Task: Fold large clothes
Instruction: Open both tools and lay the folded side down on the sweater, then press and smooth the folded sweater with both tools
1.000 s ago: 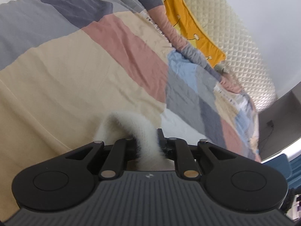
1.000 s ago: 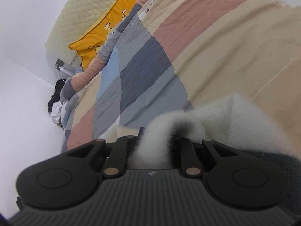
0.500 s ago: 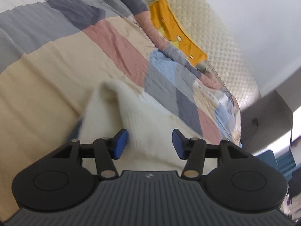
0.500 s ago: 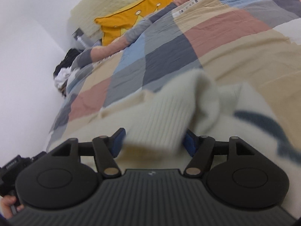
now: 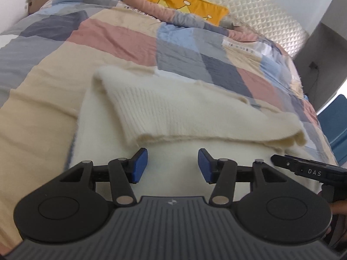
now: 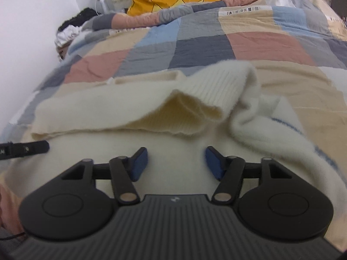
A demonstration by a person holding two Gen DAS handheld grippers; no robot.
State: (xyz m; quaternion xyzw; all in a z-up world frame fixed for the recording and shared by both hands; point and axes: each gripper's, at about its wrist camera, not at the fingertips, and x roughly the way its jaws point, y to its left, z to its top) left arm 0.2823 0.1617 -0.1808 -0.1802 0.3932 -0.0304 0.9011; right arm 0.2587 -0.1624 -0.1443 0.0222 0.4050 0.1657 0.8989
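On patchwork quilt (image 5: 121, 43), cream sweater (image 5: 173, 108)

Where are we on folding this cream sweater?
Done: the sweater's ribbed hem is folded over onto its body, on the patchwork quilt. In hand: nothing; left gripper and right gripper have just opened, with no cloth between the pads. Left: the loose sleeve on the right looks unfolded, and the fold is uneven.
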